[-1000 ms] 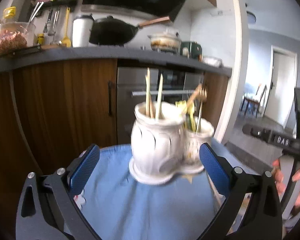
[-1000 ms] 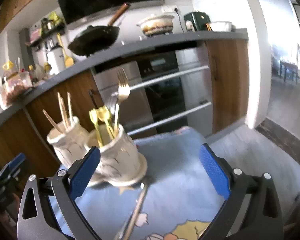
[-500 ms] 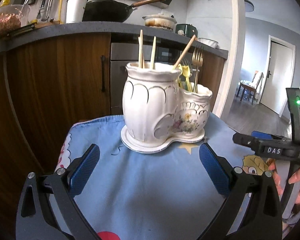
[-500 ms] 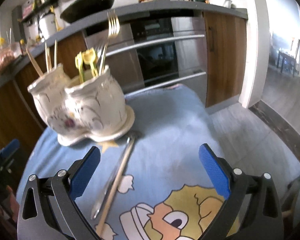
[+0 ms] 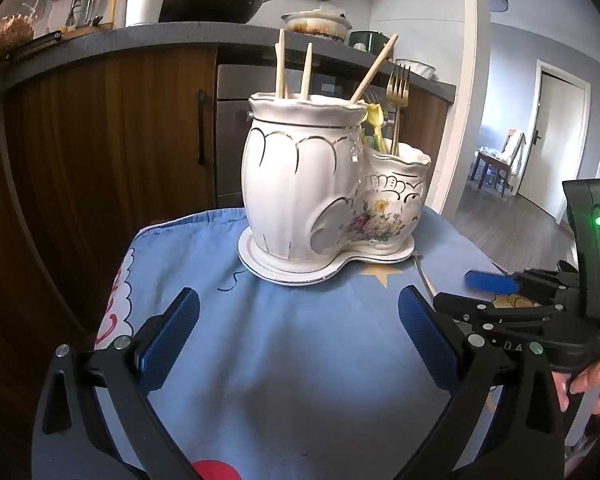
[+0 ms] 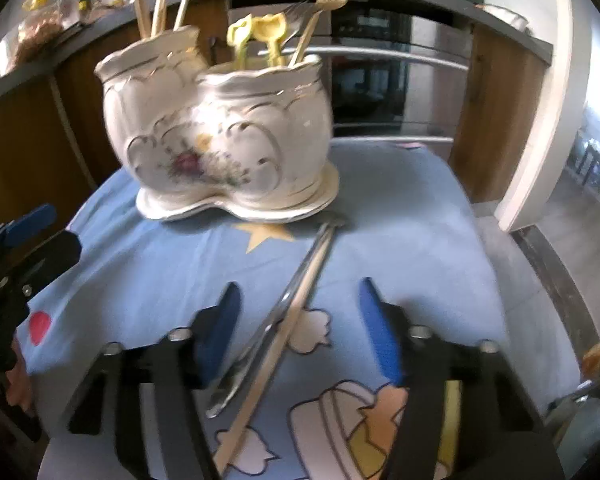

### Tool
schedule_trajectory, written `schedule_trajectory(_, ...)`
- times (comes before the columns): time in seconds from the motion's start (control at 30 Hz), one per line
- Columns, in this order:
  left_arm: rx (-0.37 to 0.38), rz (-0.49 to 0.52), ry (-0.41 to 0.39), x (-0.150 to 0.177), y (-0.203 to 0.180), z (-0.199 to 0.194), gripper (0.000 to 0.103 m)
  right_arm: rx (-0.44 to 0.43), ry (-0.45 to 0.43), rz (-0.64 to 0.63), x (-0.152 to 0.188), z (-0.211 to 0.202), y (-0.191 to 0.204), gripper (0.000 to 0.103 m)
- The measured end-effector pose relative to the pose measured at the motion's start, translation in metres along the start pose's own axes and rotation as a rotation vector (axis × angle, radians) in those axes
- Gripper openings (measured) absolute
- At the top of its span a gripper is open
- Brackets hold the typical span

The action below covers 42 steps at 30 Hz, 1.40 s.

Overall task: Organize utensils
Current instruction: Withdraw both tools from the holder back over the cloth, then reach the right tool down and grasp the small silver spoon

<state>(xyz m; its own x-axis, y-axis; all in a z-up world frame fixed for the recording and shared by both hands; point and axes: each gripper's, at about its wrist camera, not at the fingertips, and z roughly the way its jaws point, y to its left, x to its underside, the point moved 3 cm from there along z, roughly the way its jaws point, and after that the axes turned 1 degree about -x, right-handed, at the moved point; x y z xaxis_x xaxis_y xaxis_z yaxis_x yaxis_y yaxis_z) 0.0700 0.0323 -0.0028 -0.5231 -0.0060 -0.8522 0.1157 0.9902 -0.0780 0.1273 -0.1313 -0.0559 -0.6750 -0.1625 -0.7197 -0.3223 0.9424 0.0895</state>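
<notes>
Right tool (image 6: 298, 332) released, fingers astride a spoon and chopstick (image 6: 288, 312) on the desk's blue cloth (image 6: 400, 216) | left tool (image 5: 298, 334) released, bare cloth ahead | ceramic holder (image 5: 320, 188) mid-desk, fork (image 5: 397, 92) inside | utensils on the cloth clear only in right view | right tool's lettering partly hidden, reads "DA"
</notes>
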Motion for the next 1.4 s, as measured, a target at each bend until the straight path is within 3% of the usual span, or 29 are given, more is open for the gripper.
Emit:
schedule_trajectory(0.13,0.002,-0.010,0.004,0.000,0.002,0.001,0.098,-0.026,0.025,-0.022,0.006,0.002,0.011,0.019)
schedule_trajectory(0.23,0.003,-0.009,0.004,-0.001,0.002,0.001,0.098,-0.032,0.050,-0.038,0.011,0.003,0.018,0.013)
schedule_trajectory(0.43,0.000,-0.002,0.002,-0.001,0.000,0.000,0.098,0.047,0.066,-0.042,0.009,0.008,0.021,0.013)
schedule_trajectory(0.77,0.002,-0.001,0.003,0.000,0.001,0.000,0.098,0.094,0.068,-0.001,0.004,0.018,0.015,0.010)
schedule_trajectory(0.93,0.004,-0.011,-0.001,-0.001,0.002,-0.001,0.098,0.083,0.092,0.028,0.010,0.009,0.013,0.007)
schedule_trajectory(1.1,0.007,0.002,0.001,0.000,-0.001,0.000,0.098,0.093,0.097,0.025,-0.004,0.025,0.012,0.007)
schedule_trajectory(1.3,0.006,-0.002,0.001,0.000,0.002,-0.001,0.098,0.082,0.082,0.057,-0.019,0.040,0.007,0.013)
schedule_trajectory(1.4,0.006,-0.002,0.006,0.000,0.002,0.001,0.098,0.067,0.084,0.055,-0.018,0.040,0.008,0.007)
